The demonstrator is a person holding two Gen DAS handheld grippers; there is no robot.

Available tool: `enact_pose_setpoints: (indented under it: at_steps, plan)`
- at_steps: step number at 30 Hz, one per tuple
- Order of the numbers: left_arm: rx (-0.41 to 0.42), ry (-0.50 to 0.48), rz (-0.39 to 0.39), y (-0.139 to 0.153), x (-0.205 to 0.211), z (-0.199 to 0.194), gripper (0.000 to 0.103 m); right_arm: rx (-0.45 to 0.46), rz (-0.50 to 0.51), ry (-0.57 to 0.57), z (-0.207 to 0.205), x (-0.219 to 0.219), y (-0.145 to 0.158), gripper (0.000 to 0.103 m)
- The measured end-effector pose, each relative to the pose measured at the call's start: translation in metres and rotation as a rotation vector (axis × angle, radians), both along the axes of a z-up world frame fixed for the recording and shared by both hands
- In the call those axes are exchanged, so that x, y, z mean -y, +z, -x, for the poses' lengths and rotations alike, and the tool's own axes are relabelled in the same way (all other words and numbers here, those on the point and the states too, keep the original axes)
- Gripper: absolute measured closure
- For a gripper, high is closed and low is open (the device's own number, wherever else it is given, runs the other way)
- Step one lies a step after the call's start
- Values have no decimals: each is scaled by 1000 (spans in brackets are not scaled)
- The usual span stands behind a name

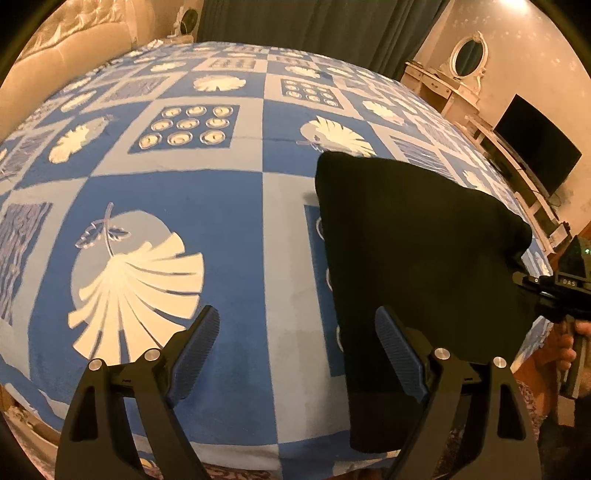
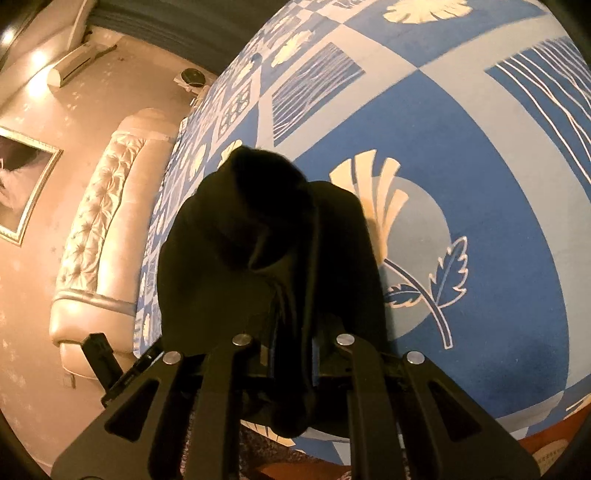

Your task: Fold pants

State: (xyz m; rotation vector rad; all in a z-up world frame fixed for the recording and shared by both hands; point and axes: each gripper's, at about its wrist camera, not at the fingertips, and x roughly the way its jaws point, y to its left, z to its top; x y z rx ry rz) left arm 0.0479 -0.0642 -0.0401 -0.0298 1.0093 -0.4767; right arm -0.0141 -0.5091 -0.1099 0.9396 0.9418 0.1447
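Note:
The black pants (image 1: 417, 258) lie folded on the blue patterned bedspread (image 1: 221, 206), near the bed's front right edge, with one end hanging over the edge. My left gripper (image 1: 295, 332) is open and empty, just left of the pants, its right finger (image 1: 397, 350) over their edge. My right gripper (image 2: 293, 354) is shut on a bunched edge of the pants (image 2: 258, 240), which hide its fingertips. It also shows in the left wrist view (image 1: 554, 284) at the pants' right side.
A padded cream headboard (image 2: 99, 229) stands at the bed's far end. A dresser with an oval mirror (image 1: 467, 59) and a dark television (image 1: 535, 144) line the right wall. Dark curtains (image 1: 314, 22) hang behind the bed.

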Motion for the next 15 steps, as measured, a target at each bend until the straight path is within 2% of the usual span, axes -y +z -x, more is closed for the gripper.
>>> enact_pose_setpoints:
  at_steps: [4, 8, 10, 12, 13, 15]
  plan:
    - [-69, 26, 67, -9, -7, -3, 18, -8, -47, -4, 5, 9, -3, 87]
    - [-146, 66, 144, -17, -17, -6, 18, -11, -82, -36, 13, 18, -2, 72]
    - [-166, 92, 162, -20, -22, -6, 18, -14, -87, -45, 17, 21, -1, 61]
    - [-175, 98, 170, -21, -24, -5, 18, -6, -91, -54, 21, 22, 3, 40]
    - [-178, 99, 173, -21, -24, -4, 18, -13, -75, -64, 22, 22, 4, 33]
    - [-179, 99, 173, -21, -24, -2, 18, -34, -17, -80, 27, 23, 7, 29]
